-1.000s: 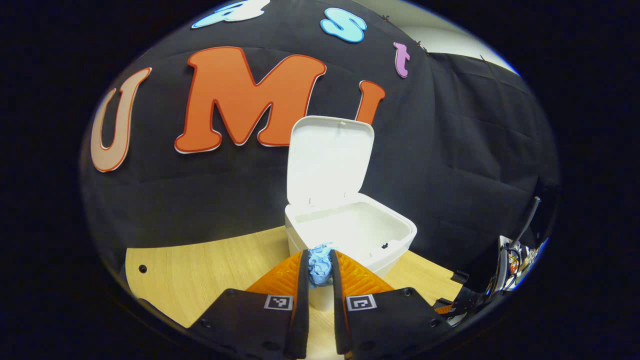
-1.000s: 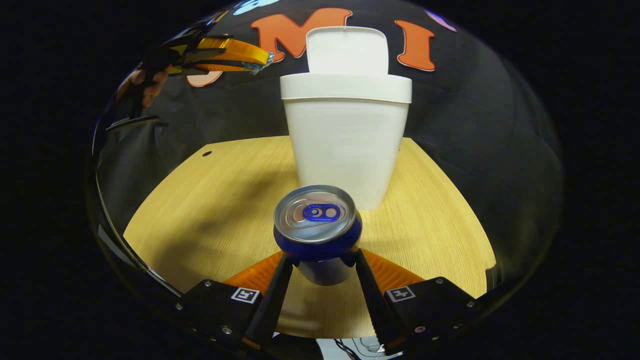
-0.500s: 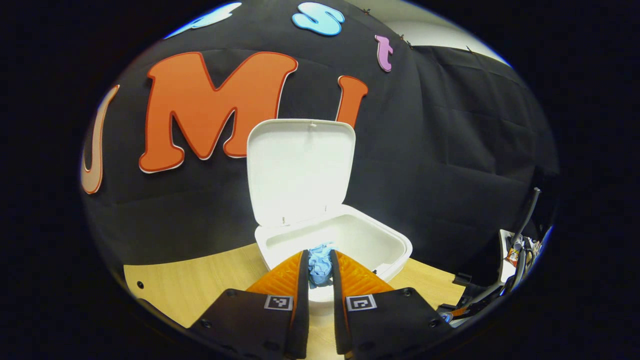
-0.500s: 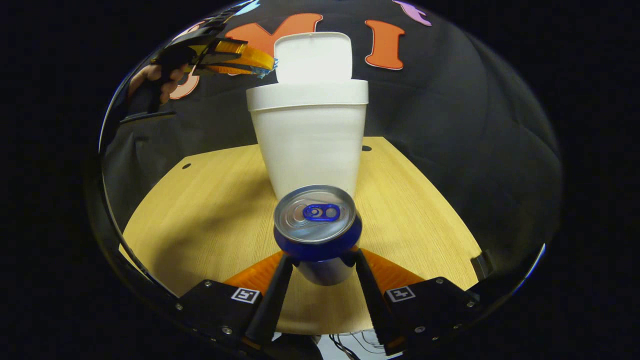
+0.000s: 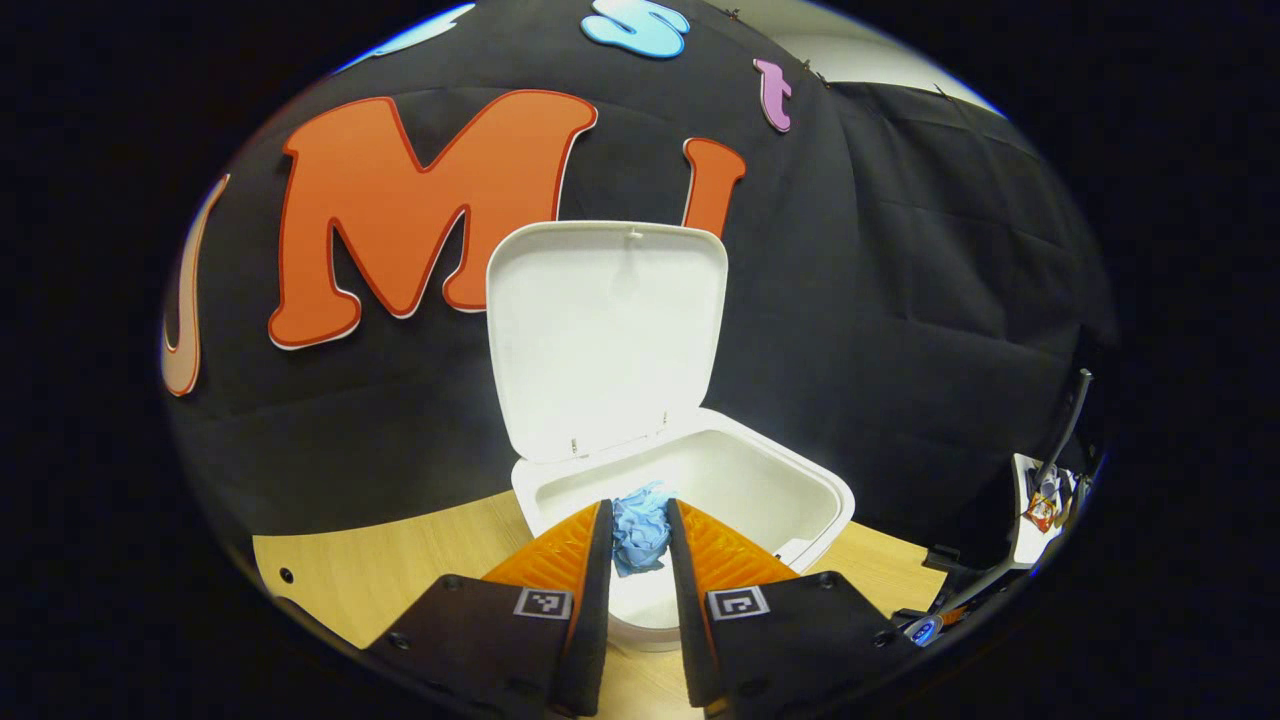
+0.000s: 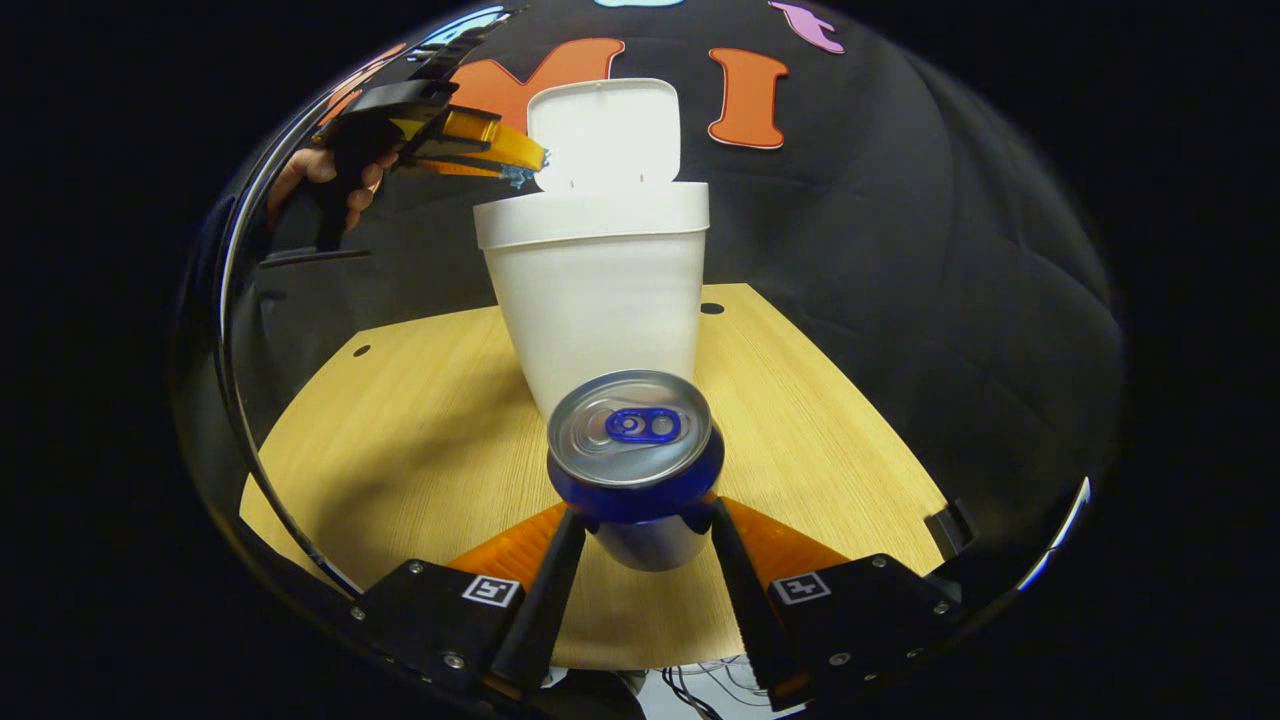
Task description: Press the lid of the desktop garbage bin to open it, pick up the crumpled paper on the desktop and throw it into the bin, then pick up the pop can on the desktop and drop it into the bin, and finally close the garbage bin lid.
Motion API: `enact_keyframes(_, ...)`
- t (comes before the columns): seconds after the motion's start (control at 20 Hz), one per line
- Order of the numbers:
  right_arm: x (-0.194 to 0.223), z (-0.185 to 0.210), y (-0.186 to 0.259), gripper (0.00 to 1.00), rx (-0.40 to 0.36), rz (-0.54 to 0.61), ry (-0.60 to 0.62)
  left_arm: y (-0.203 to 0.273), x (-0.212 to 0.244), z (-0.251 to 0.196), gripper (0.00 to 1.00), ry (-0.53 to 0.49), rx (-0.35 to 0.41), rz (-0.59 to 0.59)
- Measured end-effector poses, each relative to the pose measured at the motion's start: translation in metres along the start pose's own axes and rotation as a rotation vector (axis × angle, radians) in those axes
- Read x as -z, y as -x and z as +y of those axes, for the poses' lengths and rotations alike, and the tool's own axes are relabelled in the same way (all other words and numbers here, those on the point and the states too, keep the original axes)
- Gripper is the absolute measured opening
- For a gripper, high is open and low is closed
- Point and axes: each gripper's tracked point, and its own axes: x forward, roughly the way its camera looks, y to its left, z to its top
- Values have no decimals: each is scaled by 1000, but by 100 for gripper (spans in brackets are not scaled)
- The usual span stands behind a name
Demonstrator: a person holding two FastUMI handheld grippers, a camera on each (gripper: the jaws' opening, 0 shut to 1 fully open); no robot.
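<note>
A blue can [image 6: 635, 465] is gripped between the right gripper's [image 6: 637, 545] fingers at lower centre. Behind it a white bin [image 6: 597, 285] is seen on the wooden table [image 6: 420, 440], lid [image 6: 603, 135] raised. At upper left, blue paper [image 6: 517, 177] is held by the left gripper [image 6: 530, 165] beside the lid

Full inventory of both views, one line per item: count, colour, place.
garbage bin: 1, white, on the table toward the cloth wall, open
lid: 1, white, hinged up at the bin's back
crumpled paper: 1, light blue, between the left gripper's fingers at the bin's rim
pop can: 1, blue with silver top, between the right gripper's fingers
table: 1, light wood, under the bin
left gripper: 1, shut on the paper
right gripper: 1, shut on the can
hand: 1, holding the left gripper
</note>
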Motion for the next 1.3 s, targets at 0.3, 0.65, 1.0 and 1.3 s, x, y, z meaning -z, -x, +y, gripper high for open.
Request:
enact_keyframes(0.3, -7, -2, 0, 77, 6, -8, 9, 1, -1, -1, 69, 15, 19, -15)
enact_keyframes(0.65, -30, -4, 3, 77, 16, -45, 22, 12, -4, 8, 95, 21, -1, -43)
enact_keyframes(1.0, -63, 5, 4, 77, 6, -94, 58, 39, 11, 46, 96, -18, -107, -62)
enact_keyframes(1.3, -90, 15, 6, 77, -22, -120, 84, 78, 25, 86, 96, -3, -256, -80)
